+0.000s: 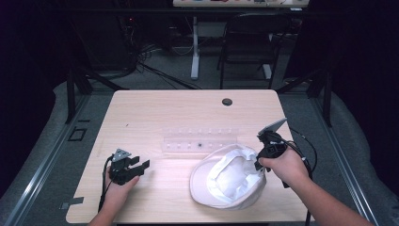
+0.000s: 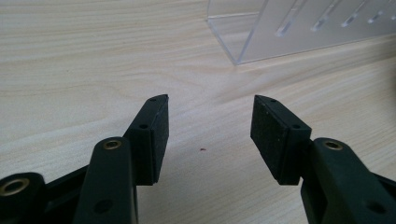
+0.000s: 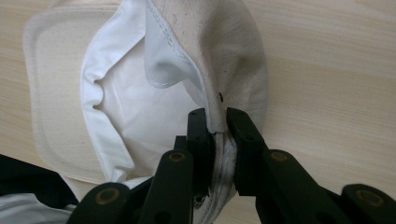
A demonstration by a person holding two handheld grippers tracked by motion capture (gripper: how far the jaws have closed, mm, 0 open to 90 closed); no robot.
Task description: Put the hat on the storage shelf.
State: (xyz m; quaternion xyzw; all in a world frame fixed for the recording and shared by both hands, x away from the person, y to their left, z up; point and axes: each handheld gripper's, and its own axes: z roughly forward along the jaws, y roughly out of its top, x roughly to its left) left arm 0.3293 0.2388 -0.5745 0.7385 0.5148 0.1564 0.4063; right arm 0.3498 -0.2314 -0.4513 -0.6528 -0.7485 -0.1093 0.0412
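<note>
A cream flat cap point(image 1: 228, 178) lies upside down on the wooden table point(image 1: 155, 108), its white lining facing up and its brim toward the front left. My right gripper point(image 1: 258, 162) is shut on the cap's back rim. In the right gripper view the rim of the cap point(image 3: 233, 60) is pinched between the two black pads of that gripper point(image 3: 218, 123). My left gripper point(image 1: 141, 164) rests at the table's front left, open, pointing toward the cap. In the left gripper view its jaws point(image 2: 208, 133) stand apart over bare wood.
A clear acrylic rack point(image 1: 200, 140) with a row of slots lies across the table's middle, just behind the cap; its corner point(image 2: 261, 37) is ahead of the left gripper. A dark grommet hole point(image 1: 227, 101) sits near the far edge. A chair point(image 1: 249, 42) stands beyond the table.
</note>
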